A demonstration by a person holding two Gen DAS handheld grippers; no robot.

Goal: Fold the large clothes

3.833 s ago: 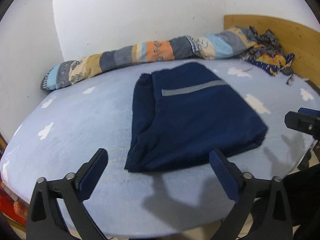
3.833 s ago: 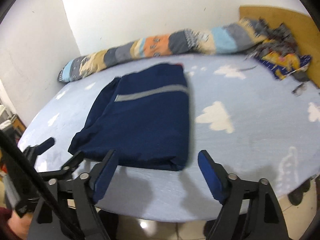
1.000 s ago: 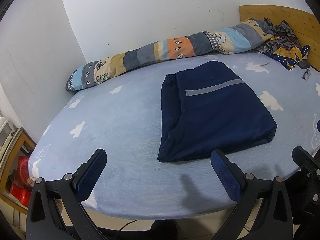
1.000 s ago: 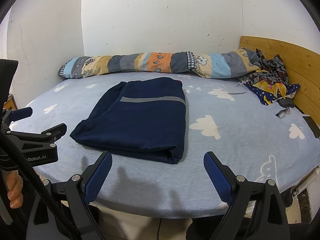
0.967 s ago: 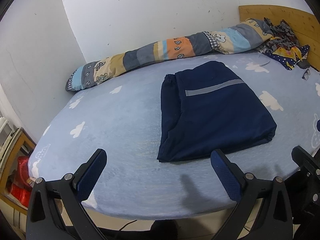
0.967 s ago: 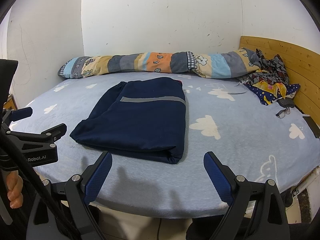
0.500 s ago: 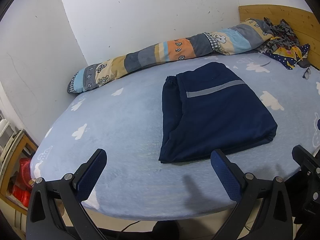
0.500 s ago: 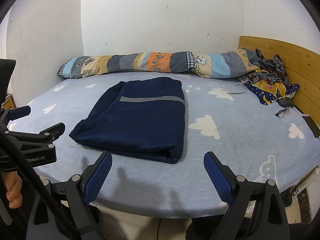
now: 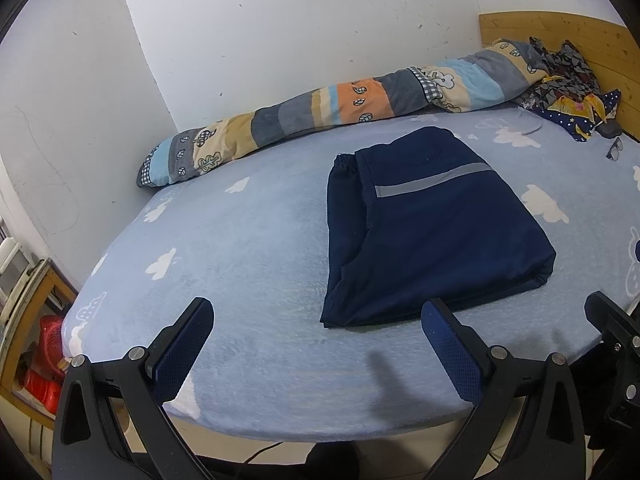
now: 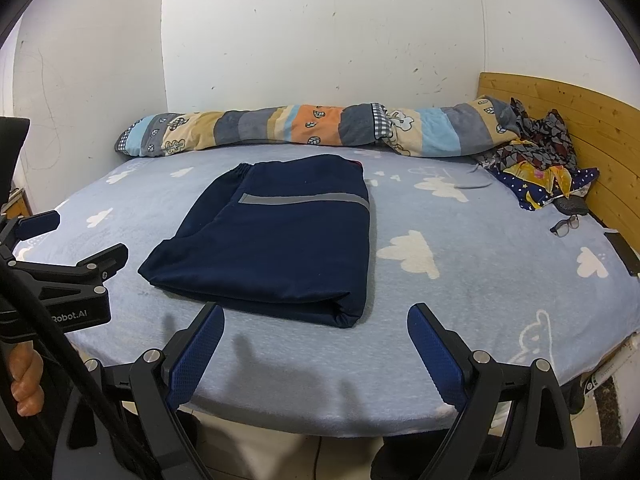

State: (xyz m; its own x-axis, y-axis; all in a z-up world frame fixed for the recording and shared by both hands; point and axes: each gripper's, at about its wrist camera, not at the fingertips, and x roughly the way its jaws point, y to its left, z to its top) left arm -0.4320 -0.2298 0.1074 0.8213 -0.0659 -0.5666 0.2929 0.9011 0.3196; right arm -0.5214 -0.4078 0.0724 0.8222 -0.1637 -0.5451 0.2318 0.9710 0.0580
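Note:
A navy garment (image 9: 428, 228) with a grey reflective stripe lies folded into a flat rectangle on the light blue bed sheet (image 9: 240, 248). It also shows in the right wrist view (image 10: 280, 236). My left gripper (image 9: 316, 316) is open and empty, held back over the bed's near edge, short of the garment's near left corner. My right gripper (image 10: 316, 320) is open and empty, held back from the garment's near right corner. The left gripper also shows at the left of the right wrist view (image 10: 68, 248).
A long striped patchwork bolster (image 10: 304, 124) lies along the white wall. Crumpled patterned clothes (image 10: 536, 152), eyeglasses (image 10: 566, 226) and a dark phone (image 10: 624, 250) lie by the wooden headboard (image 10: 568, 108). A wooden rack with red items (image 9: 40, 364) stands left of the bed.
Both grippers have pulled back from the folded garment since 3.8 seconds ago. Over the last second they have only drifted slightly. The garment has not moved.

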